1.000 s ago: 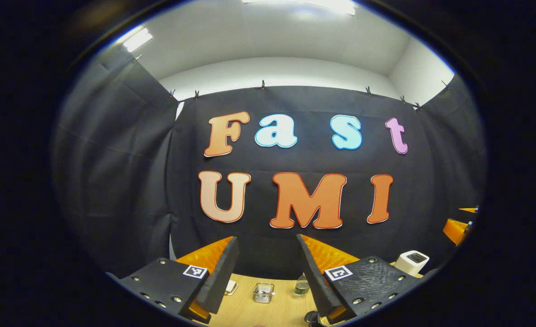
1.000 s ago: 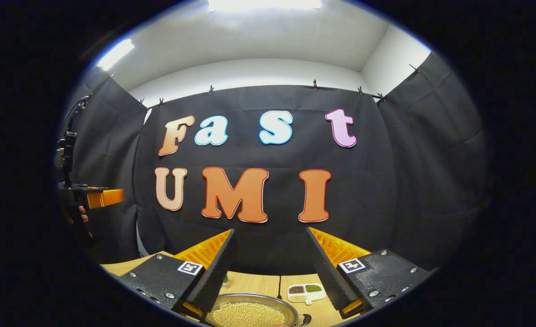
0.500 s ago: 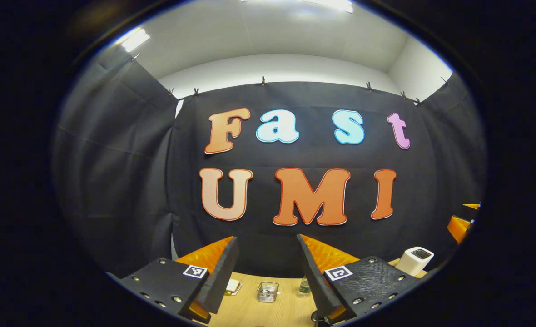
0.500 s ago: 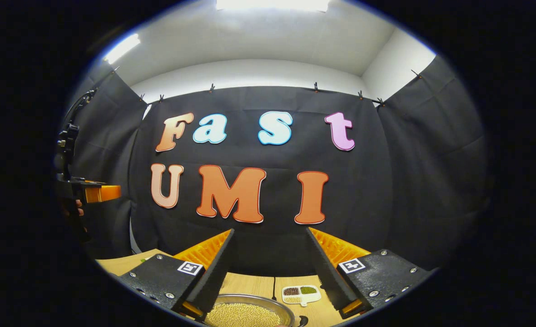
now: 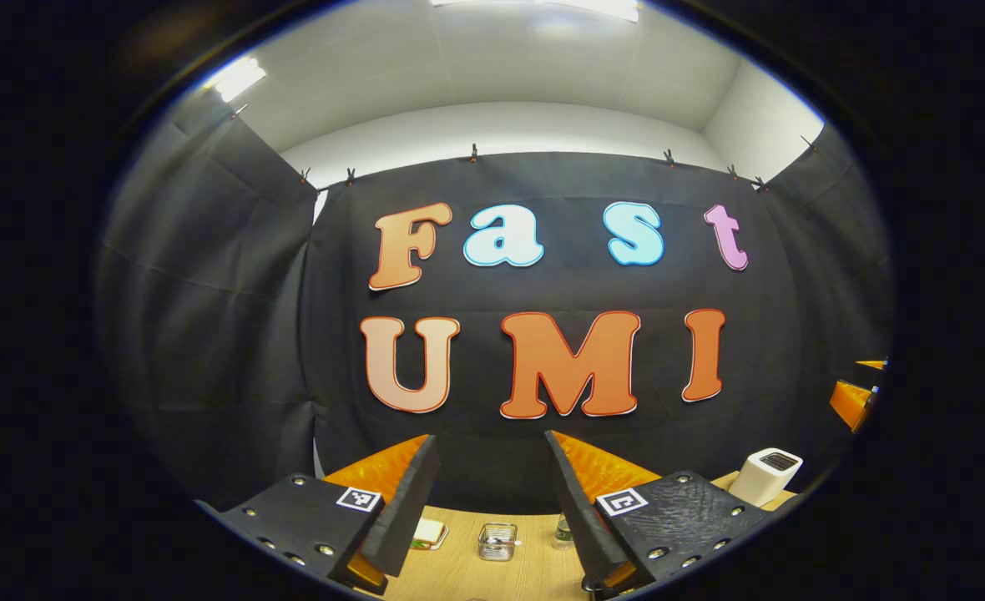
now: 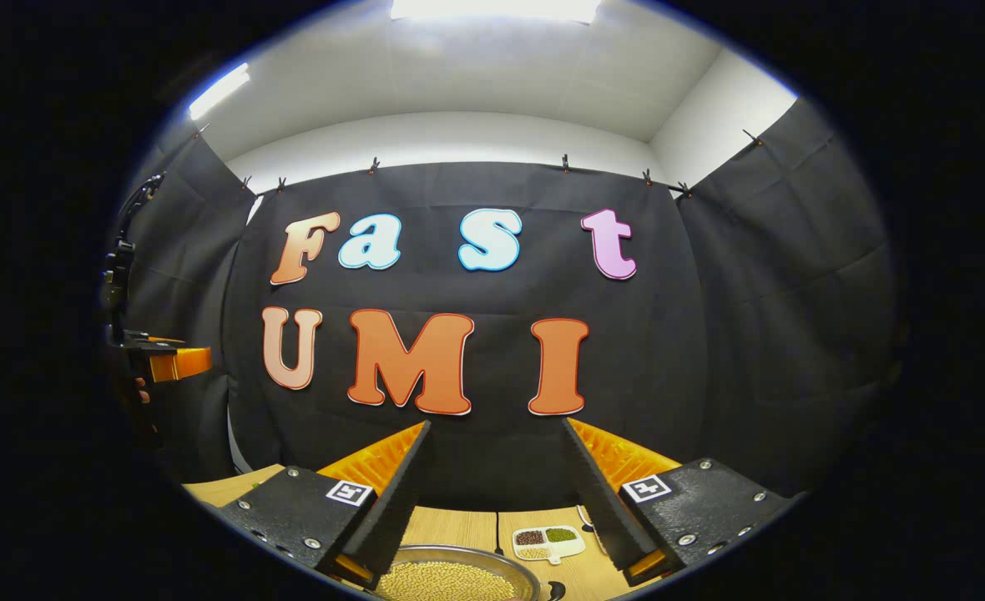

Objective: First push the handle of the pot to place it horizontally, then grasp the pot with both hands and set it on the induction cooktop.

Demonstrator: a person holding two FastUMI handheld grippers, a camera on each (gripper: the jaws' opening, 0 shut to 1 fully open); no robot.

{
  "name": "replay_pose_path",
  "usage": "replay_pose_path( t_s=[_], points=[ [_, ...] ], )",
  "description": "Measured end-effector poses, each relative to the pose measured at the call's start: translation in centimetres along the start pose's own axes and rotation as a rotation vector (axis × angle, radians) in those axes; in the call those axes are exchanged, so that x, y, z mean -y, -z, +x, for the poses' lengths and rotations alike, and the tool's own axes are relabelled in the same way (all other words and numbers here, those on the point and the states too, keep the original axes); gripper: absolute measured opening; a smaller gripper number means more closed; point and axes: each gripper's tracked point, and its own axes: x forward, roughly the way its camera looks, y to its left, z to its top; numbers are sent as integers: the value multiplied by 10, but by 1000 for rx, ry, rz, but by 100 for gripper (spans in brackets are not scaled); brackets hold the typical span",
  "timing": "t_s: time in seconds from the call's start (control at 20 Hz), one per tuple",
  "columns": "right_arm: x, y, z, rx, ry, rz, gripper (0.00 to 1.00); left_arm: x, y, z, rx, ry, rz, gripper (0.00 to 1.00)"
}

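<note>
I hold both grippers high and level, tongs released and empty, so I can find the pot [image 6: 451, 576] first. It sits near, below my right gripper [image 6: 501, 492], full of pale beans. My left gripper [image 5: 492, 501] faces the far table [image 5: 459, 568].

A glass box [image 5: 497, 541], white canister [image 5: 765, 476], bean tray [image 6: 548, 542] on wooden table [image 5: 459, 572]
</note>
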Motion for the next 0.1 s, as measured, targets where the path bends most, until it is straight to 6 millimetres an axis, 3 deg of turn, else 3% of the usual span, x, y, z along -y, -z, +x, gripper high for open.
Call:
replay_pose_path(
  t_s=[0.1],
  points=[
    [-4, -4, -1, -10, -11, 20, 93, 3, -1, 0, 12, 14, -10, 76]
  ],
)
